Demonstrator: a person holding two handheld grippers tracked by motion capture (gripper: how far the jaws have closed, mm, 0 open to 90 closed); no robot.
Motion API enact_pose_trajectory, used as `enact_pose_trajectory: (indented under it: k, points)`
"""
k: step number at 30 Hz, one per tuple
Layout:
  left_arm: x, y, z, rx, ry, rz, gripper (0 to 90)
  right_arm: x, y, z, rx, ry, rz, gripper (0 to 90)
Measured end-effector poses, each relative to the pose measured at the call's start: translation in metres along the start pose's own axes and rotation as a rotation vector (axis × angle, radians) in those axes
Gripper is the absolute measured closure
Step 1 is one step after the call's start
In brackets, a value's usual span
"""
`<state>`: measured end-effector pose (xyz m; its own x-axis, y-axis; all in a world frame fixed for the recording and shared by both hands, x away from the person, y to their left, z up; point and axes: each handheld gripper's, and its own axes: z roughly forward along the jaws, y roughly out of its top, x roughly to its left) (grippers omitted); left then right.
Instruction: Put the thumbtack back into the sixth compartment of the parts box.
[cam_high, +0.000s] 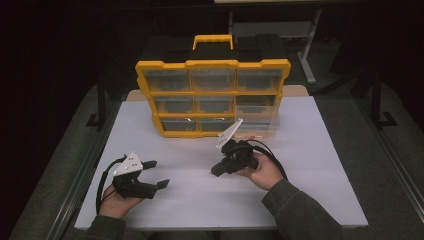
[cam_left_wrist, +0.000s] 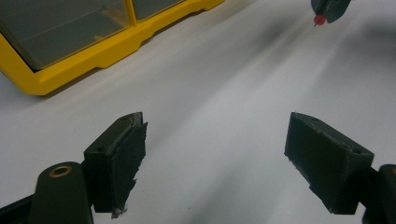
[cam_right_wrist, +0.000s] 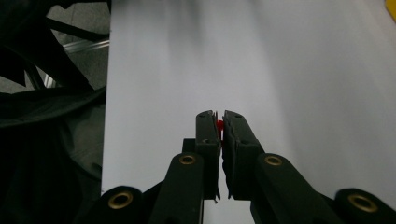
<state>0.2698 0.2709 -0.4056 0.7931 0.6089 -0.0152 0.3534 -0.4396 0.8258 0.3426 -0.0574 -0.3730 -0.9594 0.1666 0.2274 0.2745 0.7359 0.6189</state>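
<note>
High view: the white table (cam_high: 310, 185) carries a yellow organizer case (cam_high: 212, 97) standing upright at its far side, its clear-fronted drawers facing the person. One clear drawer (cam_high: 257, 127) at the case's lower right corner seems pulled out toward the person, though its outline is faint. In front of the case and a little to its right, the right gripper (cam_high: 216, 171) is held above the table, tilted down toward the person's left; its jaws are clenched on a small red piece (cam_right_wrist: 219, 125), seen in the right gripper view as a sliver between the pads and in the left gripper view as a red tip poking below the jaw ends. Well to the left of the case's front, the left gripper (cam_high: 157, 174) rests low near the table edge, jaws spread wide with nothing between them. The step in hand looks like carrying the red piece to the case. To do it well, keep the squeeze steady, since so little of the piece is caught, lift clear of the table, and line up over the open drawer before letting go.
</note>
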Motion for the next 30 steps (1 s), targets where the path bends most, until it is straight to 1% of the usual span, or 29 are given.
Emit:
enact_pose_trajectory:
  k: [1,3,4,5,9,10,11,12,14,15,16,17,18,21,22,23,24,25,27,29,30]
  points:
    - [0.0,0.0,0.0,0.005,0.0,-0.003,20.1,-0.001,0.002,-0.003,-0.016,0.005,-0.012,83.9]
    - [-0.001,-0.001,0.001,0.005,-0.002,-0.009,20.1,0.0,0.003,-0.007,-0.011,0.007,0.005,83.9]
    - [-0.001,0.0,0.001,0.004,-0.002,-0.003,20.1,0.0,0.003,-0.007,-0.011,0.007,0.005,83.9]
    - [-0.001,0.001,0.0,0.003,-0.002,0.006,20.1,-0.001,0.004,-0.009,-0.023,0.007,-0.016,83.9]
    - [0.001,0.0,0.0,0.001,0.002,0.01,20.1,0.001,0.005,-0.015,-0.025,0.011,-0.002,83.9]
    - [0.0,0.0,0.0,0.006,0.0,-0.001,20.1,0.0,0.006,-0.019,-0.036,0.008,-0.017,83.9]
    - [0.0,0.0,0.001,0.004,0.0,0.003,20.1,0.0,0.007,-0.021,-0.033,0.01,-0.012,83.9]
    - [0.0,0.0,0.001,0.004,-0.001,0.007,20.1,0.0,0.008,-0.023,-0.035,0.01,-0.018,83.9]
    - [0.0,0.0,0.0,0.003,-0.001,0.007,20.1,0.001,0.009,-0.025,-0.037,0.006,-0.017,83.9]
    - [0.0,0.0,0.0,-0.001,-0.001,0.003,20.1,0.003,0.012,-0.031,-0.048,0.015,-0.011,83.9]
    - [0.0,0.0,0.0,0.003,0.002,0.004,20.1,0.005,0.013,-0.034,-0.046,0.017,0.0,83.9]
    - [0.0,0.0,0.0,0.003,0.002,0.004,20.1,0.004,0.014,-0.036,-0.061,0.013,-0.029,83.9]
    - [0.0,0.0,0.0,0.004,0.001,-0.001,20.1,0.005,0.015,-0.038,-0.051,0.014,-0.013,83.9]
    - [0.0,0.0,0.0,0.001,0.002,0.001,20.1,0.006,0.017,-0.042,-0.058,0.015,-0.013,83.9]
    - [0.001,0.0,0.0,0.003,0.003,0.016,20.1,0.007,0.02,-0.046,-0.061,0.012,-0.015,83.9]
    - [0.001,0.0,0.0,0.003,0.001,0.011,20.1,0.007,0.021,-0.047,-0.067,0.013,-0.027,83.9]
    - [0.001,0.0,0.0,0.003,0.001,0.011,20.1,0.008,0.022,-0.048,-0.066,0.015,-0.017,83.9]
    - [0.001,-0.001,0.0,0.004,0.0,0.007,20.1,0.006,0.023,-0.049,-0.075,0.013,-0.035,83.9]
    - [0.001,0.0,0.0,0.0,-0.001,0.007,20.1,0.007,0.024,-0.05,-0.073,0.014,-0.03,83.9]
    - [0.001,0.0,0.0,-0.006,-0.001,0.007,20.1,0.007,0.027,-0.054,-0.063,0.007,-0.036,83.8]
    - [0.0,0.0,-0.001,-0.012,-0.002,-0.013,20.1,0.008,0.028,-0.057,-0.058,0.008,-0.023,83.8]
